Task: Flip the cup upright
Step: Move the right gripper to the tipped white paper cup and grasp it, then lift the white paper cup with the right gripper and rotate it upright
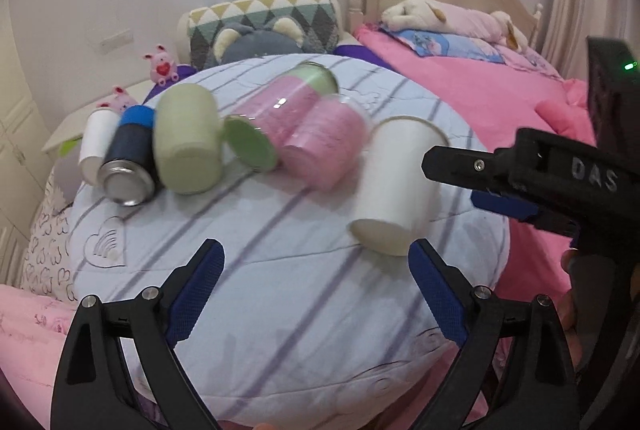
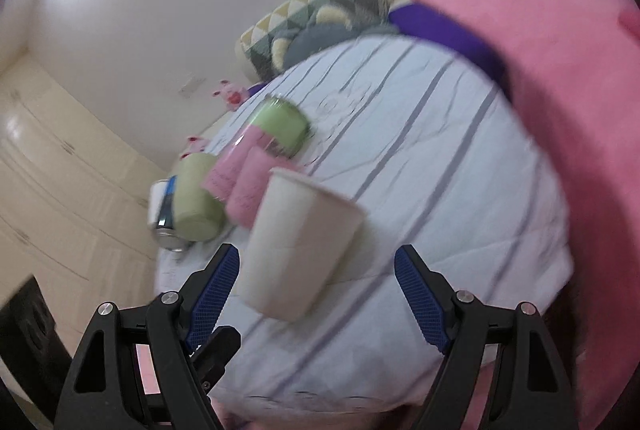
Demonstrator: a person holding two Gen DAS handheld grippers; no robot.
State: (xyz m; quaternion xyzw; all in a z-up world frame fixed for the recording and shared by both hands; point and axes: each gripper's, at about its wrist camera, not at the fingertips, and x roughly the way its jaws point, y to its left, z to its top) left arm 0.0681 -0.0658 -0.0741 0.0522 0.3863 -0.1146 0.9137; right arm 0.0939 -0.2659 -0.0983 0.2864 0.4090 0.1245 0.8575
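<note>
While the left wrist view is taken first, the left gripper [image 1: 316, 282] is seen held low over the striped quilt [image 1: 280, 294] with its blue-padded fingers spread wide apart and nothing between them, apparently kept out of the way. To the right, the white paper cup [image 1: 400, 185] is found lying on its side, its closed base turned near and its open mouth pointing far. The right gripper [image 1: 472, 181] is brought in from the right, one finger reaching along the cup's upper side, seemingly so the wall can be straddled. Farther left, a row of toppled things is laid out: a pink cup [image 1: 324, 145], a green cup [image 1: 188, 141], a blue can [image 1: 128, 165] and a small white cup [image 1: 94, 145]. In the right wrist view, which is blurred, the white paper cup [image 2: 300, 242] is framed just ahead of the fingers, which are held well apart, the left pad [image 2: 216, 290] near the cup's base; no contact can be confirmed. A closing grasp followed by a wrist turn is judged to be needed, since the soft quilt [image 2: 420, 149] offers poor support for standing the cup up.
</note>
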